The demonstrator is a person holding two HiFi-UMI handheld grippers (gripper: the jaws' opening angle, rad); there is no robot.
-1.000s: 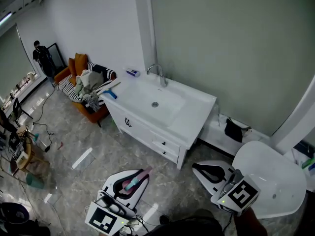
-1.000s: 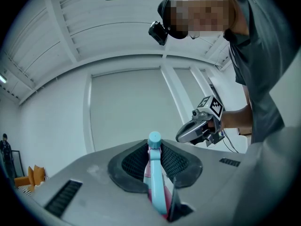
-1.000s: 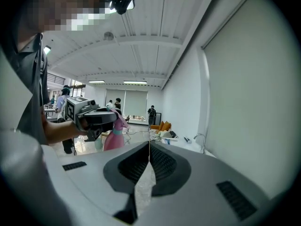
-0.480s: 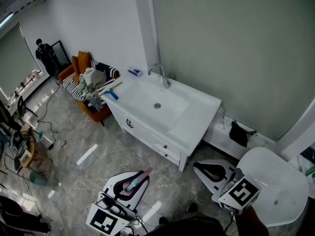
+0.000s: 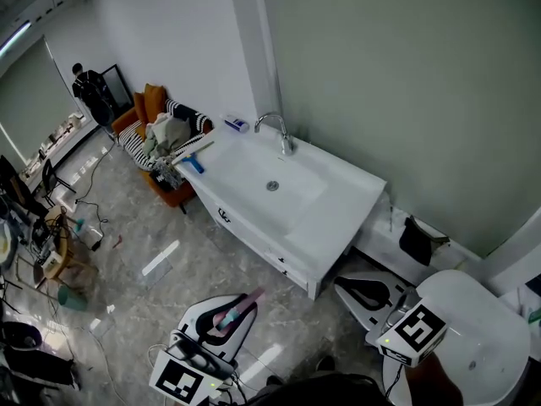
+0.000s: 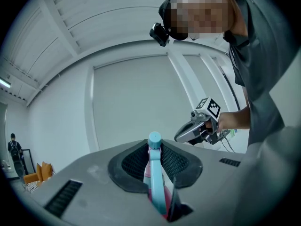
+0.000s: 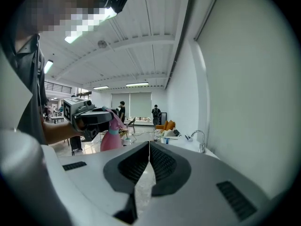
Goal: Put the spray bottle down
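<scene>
The left tool (image 5: 241,304) is clamped tight on the spray bottle (image 6: 154,178). The bottle is slim smooth plastic, with a pale blue trigger head, a round cap and a pink body, and it is squeezed between black pads with a fine mesh texture. The bottle hangs in that grip over the floor (image 5: 169,235), which is glossy grey stone with pale veining, and is well apart from the sink cabinet (image 5: 254,235). The right tool (image 7: 148,160) has its two grey shells pressed together, the mesh pads meeting in a thin seam with nothing between them.

The cabinet is plain white, with a flat matt surface (image 5: 342,214) around a shallow rectangular basin (image 5: 270,180). A curved chrome tap (image 5: 275,129) stands at the wall side of the basin. A small blue thing (image 5: 193,164) lies at the far end. Beyond it is an orange armchair (image 5: 148,108) heaped with striped cloth. A limp black bag (image 5: 416,239) sits against the wall, near a smooth white rounded fixture (image 5: 473,328).

Since a second ago the cabinet has grown larger and slid lower in the head view, so its near corner now lies close above the right tool. The armchair has drifted up and to the right. Both tools keep the same hold as before.
</scene>
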